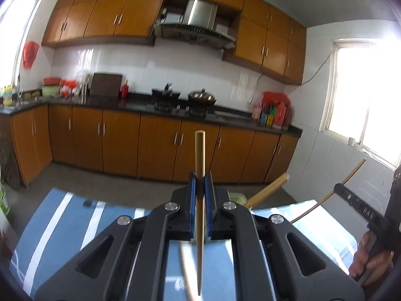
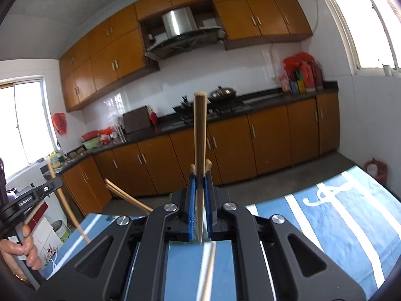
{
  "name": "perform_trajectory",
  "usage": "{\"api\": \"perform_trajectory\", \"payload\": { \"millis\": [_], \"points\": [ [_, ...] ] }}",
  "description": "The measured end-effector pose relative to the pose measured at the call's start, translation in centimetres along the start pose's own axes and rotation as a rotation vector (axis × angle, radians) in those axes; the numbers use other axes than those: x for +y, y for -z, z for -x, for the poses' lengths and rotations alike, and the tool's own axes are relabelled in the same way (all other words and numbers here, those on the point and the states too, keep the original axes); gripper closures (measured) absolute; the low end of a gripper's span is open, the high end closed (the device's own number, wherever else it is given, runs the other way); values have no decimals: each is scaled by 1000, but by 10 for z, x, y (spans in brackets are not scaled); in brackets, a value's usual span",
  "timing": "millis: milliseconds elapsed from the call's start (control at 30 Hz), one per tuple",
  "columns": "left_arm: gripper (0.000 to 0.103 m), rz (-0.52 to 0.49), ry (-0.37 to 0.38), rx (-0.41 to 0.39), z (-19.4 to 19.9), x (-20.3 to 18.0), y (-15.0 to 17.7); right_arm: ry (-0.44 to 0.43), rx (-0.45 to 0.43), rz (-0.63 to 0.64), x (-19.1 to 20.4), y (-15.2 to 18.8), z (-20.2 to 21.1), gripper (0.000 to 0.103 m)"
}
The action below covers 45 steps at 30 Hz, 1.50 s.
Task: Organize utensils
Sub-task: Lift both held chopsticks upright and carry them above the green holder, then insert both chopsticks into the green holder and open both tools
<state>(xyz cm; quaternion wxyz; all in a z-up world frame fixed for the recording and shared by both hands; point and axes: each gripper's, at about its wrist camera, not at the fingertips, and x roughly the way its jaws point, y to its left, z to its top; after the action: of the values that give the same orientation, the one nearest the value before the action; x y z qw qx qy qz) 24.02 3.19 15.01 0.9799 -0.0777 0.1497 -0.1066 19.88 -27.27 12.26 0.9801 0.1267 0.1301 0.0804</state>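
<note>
Wooden chopstick (image 1: 200, 175) stands upright, pinched between my left fingers (image 1: 191, 188); a second chopstick (image 2: 199, 155) is pinched the same way in my right fingers (image 2: 192, 190). So two held, one each. Two more sticks (image 1: 268, 191) lean from a holder just behind, over the blue striped cloth (image 1: 62, 215) on the counter.

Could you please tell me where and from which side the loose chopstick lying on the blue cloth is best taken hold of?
Grip the loose chopstick around mid-shaft, coming straight down from above, jaws straddling it: it lies flat on the blue cloth, thin and round. The right hand-held gripper is shut on another chopstick, so free it first.
</note>
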Motion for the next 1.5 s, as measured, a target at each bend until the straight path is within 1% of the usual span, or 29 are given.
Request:
{"api": "perform_trajectory", "payload": {
  "millis": [167,300,333,400,500,667,900,1167,1367,1400,1433,1500],
  "points": [
    [95,-6,-4,-110,-19,-32,-32,-20,-49,25,20,-16,-15,95],
    [95,-8,-35,-200,-37,-51,-51,-35,-81,30,30,-29,-36,95],
    [95,-13,-55,-228,-43,-55,-55,-35,-86,33,32,-30,-40,95],
    [95,1,-75,-262,-56,-59,-61,-34,-89,39,33,-32,-51,95],
    [95,19,-104,-285,-73,-58,-65,-32,-73,45,32,-28,-69,95],
    [95,63,-119,-244,-114,-49,-55,-28,-5,35,24,-11,-98,95],
    [95,88,-127,-196,-141,-34,-33,-31,52,27,16,5,-115,95],
    [94,88,-122,-155,-149,-24,-19,-44,70,6,13,5,-120,95],
    [88,87,-118,-149,-146,-21,-19,-36,78,8,16,5,-122,94],
    [87,87,-118,-151,-144,-20,-20,-37,80,6,15,4,-122,91],
    [87,85,-119,-150,-143,-19,-20,-36,82,6,16,3,-122,83],
    [86,88,-122,-151,-139,-17,-21,-31,77,8,17,2,-120,74]
  ]
}}
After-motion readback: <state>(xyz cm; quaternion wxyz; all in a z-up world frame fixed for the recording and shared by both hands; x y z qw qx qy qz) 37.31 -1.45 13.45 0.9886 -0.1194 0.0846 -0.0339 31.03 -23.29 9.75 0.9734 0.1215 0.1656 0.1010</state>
